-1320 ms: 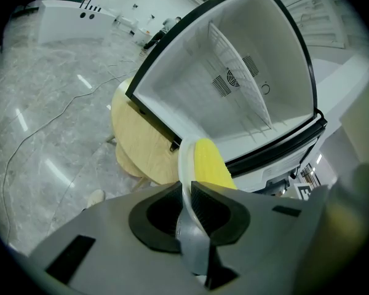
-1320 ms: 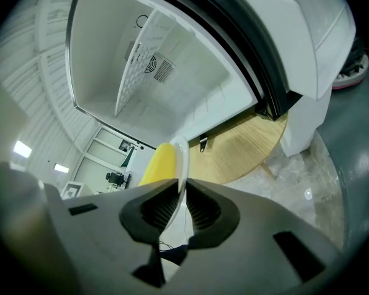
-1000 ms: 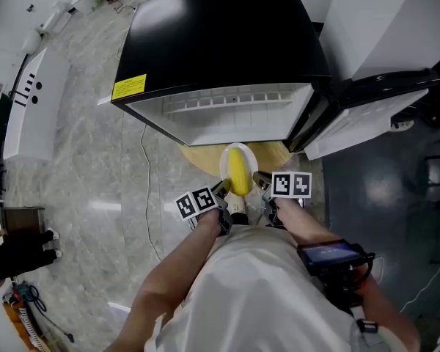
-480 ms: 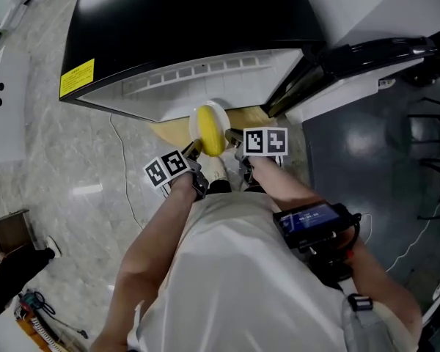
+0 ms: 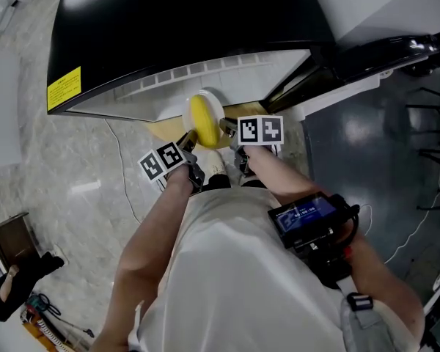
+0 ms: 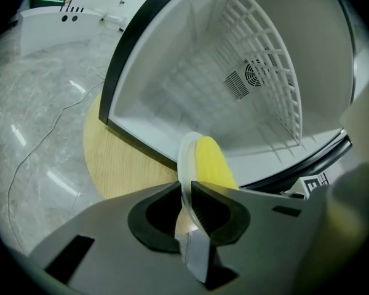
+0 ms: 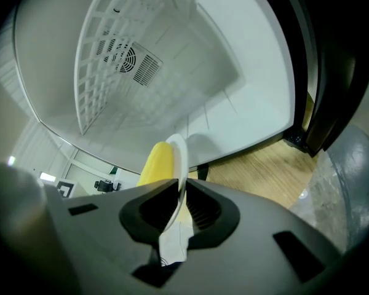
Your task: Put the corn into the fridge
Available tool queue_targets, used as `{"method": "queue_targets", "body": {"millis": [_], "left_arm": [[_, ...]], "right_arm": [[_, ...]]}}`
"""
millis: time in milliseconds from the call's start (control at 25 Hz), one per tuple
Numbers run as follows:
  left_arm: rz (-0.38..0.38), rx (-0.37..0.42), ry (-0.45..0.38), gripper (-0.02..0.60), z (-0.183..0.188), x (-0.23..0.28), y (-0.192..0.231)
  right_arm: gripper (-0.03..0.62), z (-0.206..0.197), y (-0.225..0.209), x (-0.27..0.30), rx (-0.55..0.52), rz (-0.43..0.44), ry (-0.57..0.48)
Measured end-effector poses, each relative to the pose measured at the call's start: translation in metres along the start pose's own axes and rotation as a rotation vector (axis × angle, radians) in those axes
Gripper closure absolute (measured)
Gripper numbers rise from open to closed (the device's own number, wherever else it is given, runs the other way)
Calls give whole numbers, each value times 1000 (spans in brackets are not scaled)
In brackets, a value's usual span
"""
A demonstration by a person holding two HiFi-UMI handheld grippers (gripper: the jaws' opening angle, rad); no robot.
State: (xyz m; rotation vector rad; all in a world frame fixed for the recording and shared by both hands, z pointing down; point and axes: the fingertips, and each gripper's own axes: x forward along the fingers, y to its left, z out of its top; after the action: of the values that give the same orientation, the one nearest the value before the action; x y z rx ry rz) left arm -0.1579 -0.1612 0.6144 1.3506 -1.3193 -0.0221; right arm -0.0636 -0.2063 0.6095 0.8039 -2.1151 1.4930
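Left gripper (image 5: 185,141) jaws nearly closed, clamped on the thin rim of a white plate (image 5: 215,103) from the 8 o'clock side; its own view shows the ribbed black pads pinching the rim edge-on (image 6: 186,201). Right gripper (image 5: 227,129) same, narrow gap, gripping the opposite rim from 4 o'clock (image 7: 179,204). Corn (image 5: 200,120) lies on the plate, smooth yellow, elongated, held between both grippers just in front of the open fridge (image 5: 183,28), at its lower lip, not yet inside. Fridge: glossy black top, white plastic interior, white wire shelf (image 6: 270,60), round fan vent (image 7: 124,59) on the back wall. Door (image 5: 374,57) swung open toward 2 o'clock, black outside, white inside. Yellow rectangular label (image 5: 64,88) on the top at 10 o'clock, print too small to read. Fridge sits on a round light wooden board (image 6: 120,158) over a grey marbled glossy floor (image 5: 73,189). Black-and-white square marker cubes (image 5: 261,130) on both grippers.
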Motion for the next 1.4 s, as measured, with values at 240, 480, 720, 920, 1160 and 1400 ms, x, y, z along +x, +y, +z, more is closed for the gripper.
{"method": "queue_targets", "body": {"millis": [240,480,720,920,1160,1400], "left_arm": [[8,14,14,541,2,7,-4],[19,25,5,541,23,24,4],[25,38,1,541,32,29,2],[31,49,-5,541,40,36,2],[47,98,-1,541,52,47,0],[59,146,-6,541,64,57,-8]], "right_arm": [[549,4,-5,-2,22,-20,-11],[549,22,-10,18,26,-25,-34],[549,32,-10,22,26,-42,-56],[549,41,-13,28,28,-52,-70],[548,54,-17,36,19,-75,-87],[548,69,-20,38,-8,-99,-96]]}}
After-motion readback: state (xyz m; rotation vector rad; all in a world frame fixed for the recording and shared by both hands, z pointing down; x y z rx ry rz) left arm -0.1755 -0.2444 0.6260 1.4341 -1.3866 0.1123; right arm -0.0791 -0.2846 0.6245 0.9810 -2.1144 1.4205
